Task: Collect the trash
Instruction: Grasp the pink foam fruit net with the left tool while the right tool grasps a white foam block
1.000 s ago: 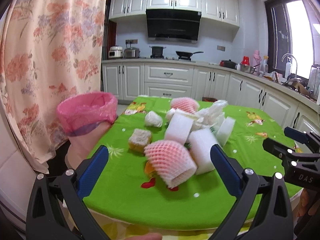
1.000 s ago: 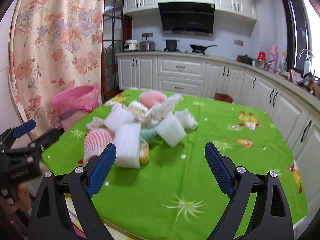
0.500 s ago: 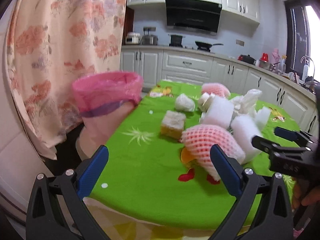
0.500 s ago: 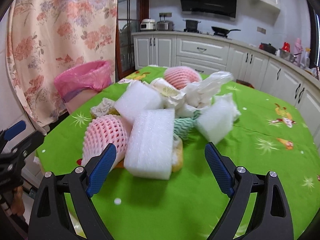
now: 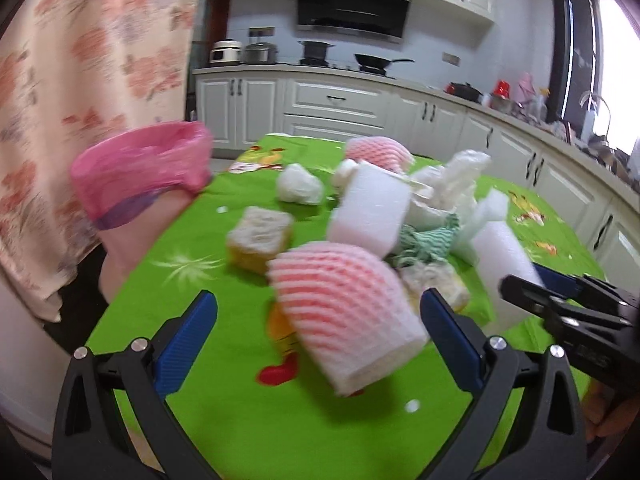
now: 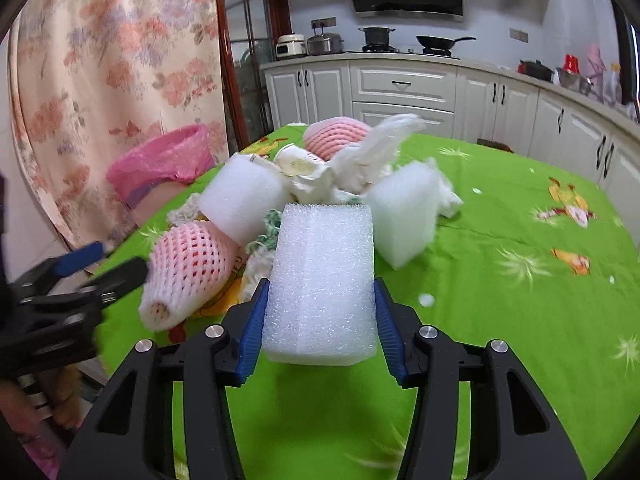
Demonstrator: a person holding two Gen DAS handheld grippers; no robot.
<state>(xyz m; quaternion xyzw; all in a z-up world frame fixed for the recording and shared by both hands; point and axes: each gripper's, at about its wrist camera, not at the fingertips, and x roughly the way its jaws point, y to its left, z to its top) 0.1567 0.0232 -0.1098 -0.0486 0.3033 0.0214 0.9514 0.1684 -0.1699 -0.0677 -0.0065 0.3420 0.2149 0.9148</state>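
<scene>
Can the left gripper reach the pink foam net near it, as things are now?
Probably yes. The left gripper is open, and the pink foam net lies just ahead, between its jaws, with nothing in front of it.

White kitchen cabinets, a black range hood, floral curtain.

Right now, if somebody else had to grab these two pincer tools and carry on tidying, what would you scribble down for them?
Right gripper: jaws closing around the white foam block; its blue pads are at the block's sides, and it still sits on the table.
Left gripper: open, empty, with the pink foam net sleeve between its fingers, untouched.
Pink-lined bin: beside the table's left edge; its inside is out of view.
Done: nothing visibly binned.
Left: bin the block, then the sleeve, then the rest of the trash pile on the green tablecloth.
</scene>
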